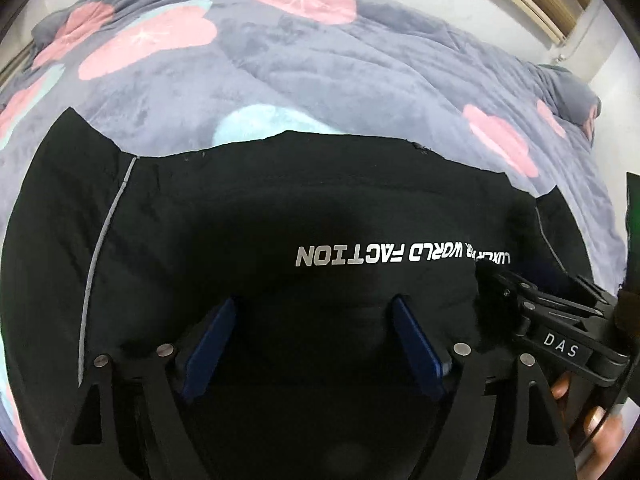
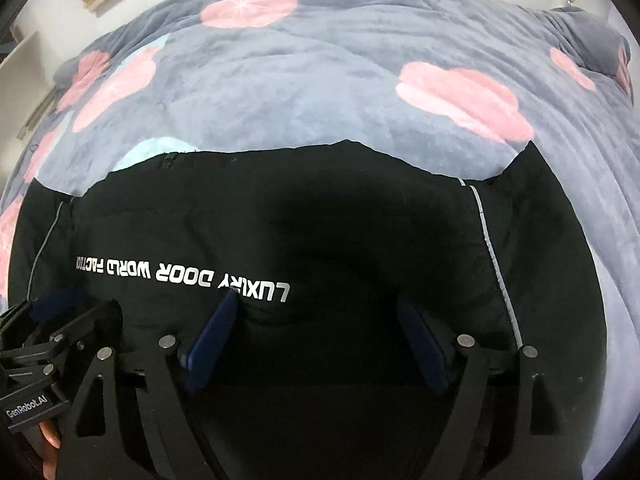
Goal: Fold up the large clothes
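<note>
**Both grippers spread over the black garment**

Your left gripper [image 1: 312, 320] has its two blue pads wide apart, holding nothing; below them is only the smooth black cloth. Your right gripper [image 2: 316, 320] is spread in the same way, also pinching nothing.

The garment [image 1: 248, 216] fills the lower half of both frames and lies flat on the blanket [image 1: 320, 76]. Its fabric is dark and matte, with soft wrinkles. White block lettering [image 2: 180, 276] runs upside down across the middle, and a thin grey piping line [image 1: 94, 264] curves down at the left of the left view. The blanket is plush grey fleece with rounded pink and pale blue shapes.
</note>
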Demonstrator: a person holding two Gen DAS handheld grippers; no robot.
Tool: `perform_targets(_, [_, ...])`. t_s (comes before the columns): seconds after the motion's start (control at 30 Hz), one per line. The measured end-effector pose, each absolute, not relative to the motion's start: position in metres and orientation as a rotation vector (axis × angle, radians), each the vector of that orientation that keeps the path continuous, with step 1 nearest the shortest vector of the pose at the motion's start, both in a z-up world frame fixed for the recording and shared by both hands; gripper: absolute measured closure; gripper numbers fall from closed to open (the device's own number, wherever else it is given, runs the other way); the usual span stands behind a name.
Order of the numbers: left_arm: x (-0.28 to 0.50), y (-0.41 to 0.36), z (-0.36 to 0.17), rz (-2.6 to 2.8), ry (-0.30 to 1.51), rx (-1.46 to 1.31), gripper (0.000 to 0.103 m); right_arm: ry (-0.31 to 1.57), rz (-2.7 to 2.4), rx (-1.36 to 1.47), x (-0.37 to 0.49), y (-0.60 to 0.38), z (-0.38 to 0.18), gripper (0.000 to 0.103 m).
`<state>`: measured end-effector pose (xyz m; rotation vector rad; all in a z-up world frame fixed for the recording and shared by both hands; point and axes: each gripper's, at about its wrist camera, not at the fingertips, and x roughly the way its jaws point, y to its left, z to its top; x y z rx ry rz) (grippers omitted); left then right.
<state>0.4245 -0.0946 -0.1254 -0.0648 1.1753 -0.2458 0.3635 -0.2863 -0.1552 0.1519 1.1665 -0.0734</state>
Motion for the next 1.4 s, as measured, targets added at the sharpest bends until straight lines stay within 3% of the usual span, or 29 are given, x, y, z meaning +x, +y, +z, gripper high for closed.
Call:
perform_targets(0.43, [0.332, -0.009, -0.058, -0.375, 0.979, -0.193, 0.020, 1.041, 0.056, 0.349, 0.240, -0.320, -0.081, 0.019])
perform_targets(0.73, [0.277, 0.054, -0.028, -0.313, 0.895, -0.108, 0.020, 1.003, -0.007, 0.226, 0.174, -0.341, -0.061, 0.019])
perform_targets(0.97, [0.280, 0.106, -0.050, -0.260, 0.915, -0.194, 0.020, 1.007, -0.067, 0.293, 0.155, -0.393, -0.079, 0.019])
perform_targets(1.2, [0.305, 0.110, -0.094, -0.280, 0.973, -0.221, 0.020, 1.057, -0.068, 0.427, 0.168, -0.423, -0.124, 0.018])
perform_targets(1.27, [0.312, 0.108, -0.105, -0.271, 0.986, -0.213, 0.020, 1.058, -0.060, 0.441, 0.169, -0.427, -0.132, 0.010])
perform_targets(1.4, [0.323, 0.104, -0.124, -0.265, 1.010, -0.194, 0.021, 1.063, -0.018, 0.502, 0.172, -0.437, -0.144, 0.005])
